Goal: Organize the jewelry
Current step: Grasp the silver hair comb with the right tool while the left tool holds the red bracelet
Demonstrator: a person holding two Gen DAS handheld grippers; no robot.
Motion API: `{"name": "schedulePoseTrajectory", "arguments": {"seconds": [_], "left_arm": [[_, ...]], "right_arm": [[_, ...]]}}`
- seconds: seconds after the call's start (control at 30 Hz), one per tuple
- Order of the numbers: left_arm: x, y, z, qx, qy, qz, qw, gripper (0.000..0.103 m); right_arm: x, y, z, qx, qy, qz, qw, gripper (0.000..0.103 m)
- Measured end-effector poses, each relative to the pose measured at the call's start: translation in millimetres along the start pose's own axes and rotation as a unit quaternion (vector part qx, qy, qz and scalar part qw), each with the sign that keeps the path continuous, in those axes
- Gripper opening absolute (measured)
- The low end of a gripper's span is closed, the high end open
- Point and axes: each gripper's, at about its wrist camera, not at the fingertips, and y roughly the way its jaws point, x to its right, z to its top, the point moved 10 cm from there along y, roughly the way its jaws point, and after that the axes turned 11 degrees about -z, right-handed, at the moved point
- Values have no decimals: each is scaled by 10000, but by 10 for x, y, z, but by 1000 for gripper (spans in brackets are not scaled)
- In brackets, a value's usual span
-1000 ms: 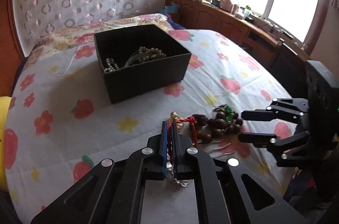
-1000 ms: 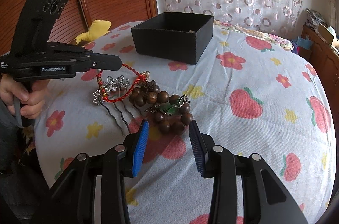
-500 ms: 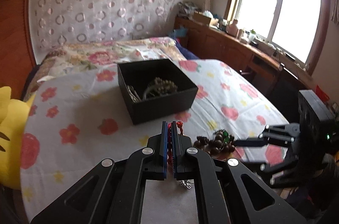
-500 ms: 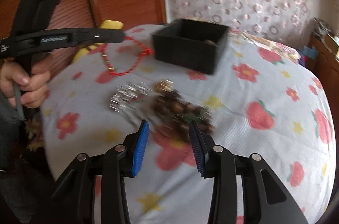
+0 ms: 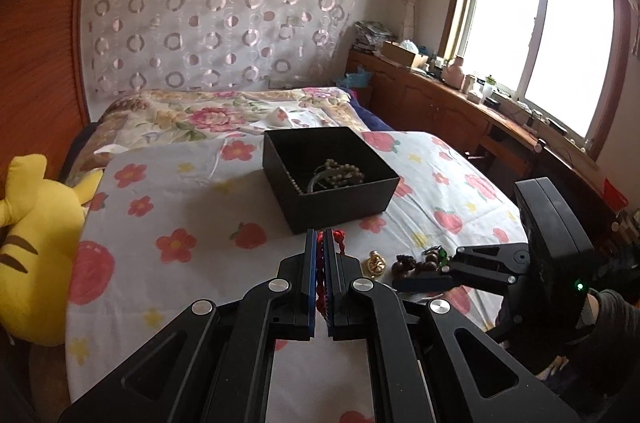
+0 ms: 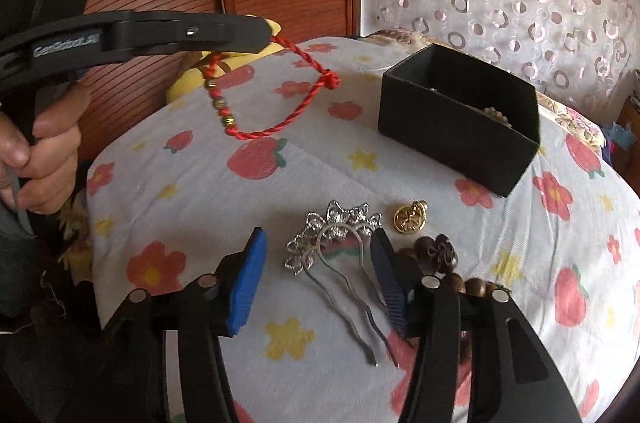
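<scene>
Looking over the big bed (image 5: 180,207) with its white strawberry-and-flower sheet, I see the square black cardboard box (image 5: 332,175) far off, beads already inside. My left gripper (image 5: 320,243) is clamped on the red twisted cord bracelet (image 6: 280,95), hanging in the air. My right gripper (image 6: 320,263) is opening around the silver flower hair comb (image 6: 336,243), not pinching it. The dangling cord could miss the box. The soft sheet could snag the comb's prongs.
</scene>
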Motion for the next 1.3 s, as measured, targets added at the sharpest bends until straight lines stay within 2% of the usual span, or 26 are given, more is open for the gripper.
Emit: {"name": "schedulePoseTrajectory", "arguments": {"seconds": [0.17, 0.3, 0.43, 0.53, 0.63, 0.67, 1.0, 1.3], "left_arm": [[-58, -34, -33, 36, -81, 9, 10000, 2], [-100, -34, -57, 37, -108, 24, 9999, 2], [-119, -42, -64, 49, -136, 28, 9999, 2], [-125, -44, -67, 44, -137, 32, 9999, 2], [-134, -40, -86, 31, -144, 32, 9999, 2], [-137, -36, -96, 26, -148, 33, 9999, 2], [-147, -23, -118, 30, -157, 53, 9999, 2], [-184, -23, 34, 123, -114, 108, 9998, 2]], "right_arm": [[-44, 86, -4, -139, -99, -54, 9998, 66], [-112, 135, 1, -188, -354, -207, 9990, 74], [-168, 157, -13, -199, -602, -399, 9972, 75], [-122, 157, -2, -188, -580, -425, 9972, 70], [-43, 151, 19, -138, -541, -586, 9967, 50], [-30, 137, -9, -181, -491, -470, 9975, 44], [10, 41, 13, -55, -344, -297, 9990, 44], [112, -305, 308, 375, -382, -427, 9977, 44]]}}
